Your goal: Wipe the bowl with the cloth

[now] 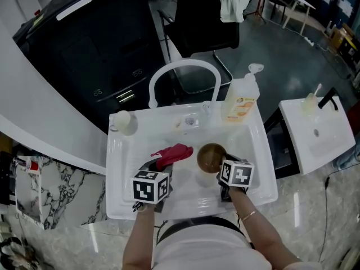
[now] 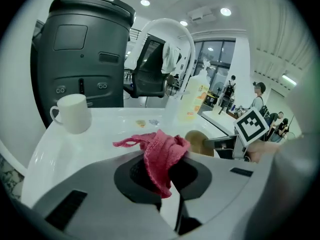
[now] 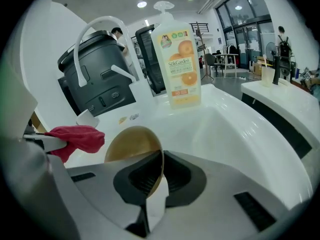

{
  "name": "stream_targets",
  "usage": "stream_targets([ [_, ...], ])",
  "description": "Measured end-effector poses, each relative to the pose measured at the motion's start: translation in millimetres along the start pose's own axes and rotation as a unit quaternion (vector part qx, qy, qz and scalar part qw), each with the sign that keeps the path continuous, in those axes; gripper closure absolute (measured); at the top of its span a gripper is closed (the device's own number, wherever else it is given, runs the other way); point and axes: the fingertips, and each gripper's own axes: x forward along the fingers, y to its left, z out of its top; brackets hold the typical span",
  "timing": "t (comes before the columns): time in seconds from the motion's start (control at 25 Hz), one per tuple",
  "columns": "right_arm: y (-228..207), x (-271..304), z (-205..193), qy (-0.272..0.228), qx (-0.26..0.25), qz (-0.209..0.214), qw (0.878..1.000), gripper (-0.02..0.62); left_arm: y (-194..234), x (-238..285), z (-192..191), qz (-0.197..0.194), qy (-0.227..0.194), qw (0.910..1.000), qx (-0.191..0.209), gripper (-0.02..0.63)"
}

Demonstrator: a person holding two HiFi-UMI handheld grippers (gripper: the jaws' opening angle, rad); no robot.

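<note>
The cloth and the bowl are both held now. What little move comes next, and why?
Probably slide the left gripper, shut on the red cloth, across into the bowl: the right gripper pinches its rim, and cloth and bowl look apart.

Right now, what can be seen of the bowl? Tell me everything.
The bowl is small, round and brown, looks wooden, and its smooth hollow is empty. It is held tilted over the white sink. The right gripper is shut on its rim, one jaw inside and one outside. The red cloth, in the left gripper, is close beside it; I cannot tell whether they touch.
</note>
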Motion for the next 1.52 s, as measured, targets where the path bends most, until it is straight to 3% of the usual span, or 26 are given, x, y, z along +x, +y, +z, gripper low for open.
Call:
stream_targets([
  [0.48,2.1,45.6,-20.1,0.064,-0.024,0.008,0.998,0.579,10.8,11.0,12.3,0.017,-0.035,0.9957,-0.084,0.549],
  [1.16,-17.3,114.5,-63.5,0.167,-0.030,-0.006,0.985,0.578,21.6,25.2,-0.7,0.040,-0.008,0.9922,-0.118,0.549],
  [1.52,-21.6,129.2,-76.1,0.184,-0.020,-0.002,0.983,0.578,24.1,30.9,-9.0,0.048,0.006,0.9917,-0.119,0.549],
])
